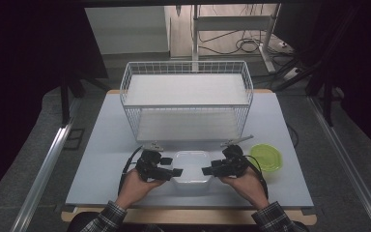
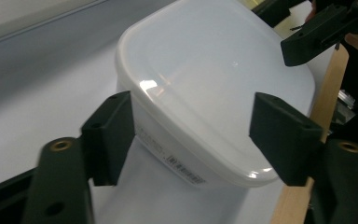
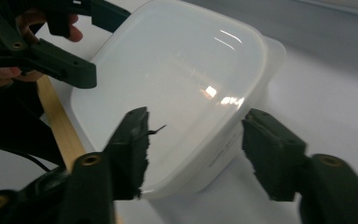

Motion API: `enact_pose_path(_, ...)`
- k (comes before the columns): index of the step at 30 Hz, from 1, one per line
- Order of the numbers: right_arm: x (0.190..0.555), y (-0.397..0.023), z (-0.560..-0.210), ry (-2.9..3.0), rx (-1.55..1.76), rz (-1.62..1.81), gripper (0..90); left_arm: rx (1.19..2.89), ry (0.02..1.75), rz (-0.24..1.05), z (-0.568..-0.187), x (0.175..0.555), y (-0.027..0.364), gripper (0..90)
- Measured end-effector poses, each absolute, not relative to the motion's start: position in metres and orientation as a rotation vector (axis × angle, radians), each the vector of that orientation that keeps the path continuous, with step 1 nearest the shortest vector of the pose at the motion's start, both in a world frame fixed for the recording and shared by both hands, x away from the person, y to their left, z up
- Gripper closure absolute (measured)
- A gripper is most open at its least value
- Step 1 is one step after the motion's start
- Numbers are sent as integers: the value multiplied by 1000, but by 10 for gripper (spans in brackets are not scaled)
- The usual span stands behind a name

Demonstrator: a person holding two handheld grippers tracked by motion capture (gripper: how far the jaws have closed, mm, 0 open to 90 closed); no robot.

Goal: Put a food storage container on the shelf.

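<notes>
1. My left hand (image 1: 134, 183) comes in low from the near edge, left gripper (image 1: 176, 172) pointing level toward the container's left end. Jaws apart, straddling that end, pads not pressing.
2. White lidded container (image 1: 192, 166) sits on the table (image 1: 101, 145) between both grippers, near the front edge.
3. My right hand (image 1: 245, 184) mirrors it; right gripper (image 1: 207, 170) has its jaws apart around the right end, no squeeze.
4. Green lid (image 1: 269, 155) lies just right of it.

Pale tabletop (image 1: 101, 159) on grey floor (image 1: 38, 145); beyond it, dim room, white metal stand (image 1: 232, 21), tangled cables (image 1: 246, 44).
</notes>
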State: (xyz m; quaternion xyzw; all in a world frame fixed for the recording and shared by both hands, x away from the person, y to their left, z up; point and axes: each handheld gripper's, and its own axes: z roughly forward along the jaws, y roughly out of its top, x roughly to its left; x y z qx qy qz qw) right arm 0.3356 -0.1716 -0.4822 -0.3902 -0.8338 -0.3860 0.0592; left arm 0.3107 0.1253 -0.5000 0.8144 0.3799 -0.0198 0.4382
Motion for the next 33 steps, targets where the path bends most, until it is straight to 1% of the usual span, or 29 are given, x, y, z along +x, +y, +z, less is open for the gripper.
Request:
enact_pose_path(2,332,-173,-481,-2511,-1192,-1167,504,2014,970,-117,-500,310,127,375)
enact_pose_path(9,320,-175,-475,-2530,-1212,-1180,594,2028,990,-129,-497,301,127,415)
enact_pose_path(12,315,-176,-474,-2520,-1229,-1197,624,2011,1003,-146,-497,295,130,468)
enact_pose_path(15,311,-178,-475,-2483,-1277,-1209,648,1991,1019,-134,-496,287,133,562)
enact_pose_path(19,309,-179,-475,-2449,-1298,-1228,672,1989,1036,-127,-494,284,132,580)
enact_pose_path(22,307,-181,-476,-2420,-1331,-1238,693,1947,1043,-139,-494,284,135,647)
enact_pose_path(25,308,-185,-476,-2390,-1350,-1270,736,1943,1045,-109,-492,283,135,690)
enact_pose_path(31,307,-187,-476,-2372,-1374,-1302,771,1935,1051,-76,-491,281,133,729)
enact_pose_path(33,307,-188,-475,-2382,-1380,-1319,786,1925,1060,-64,-491,281,133,755)
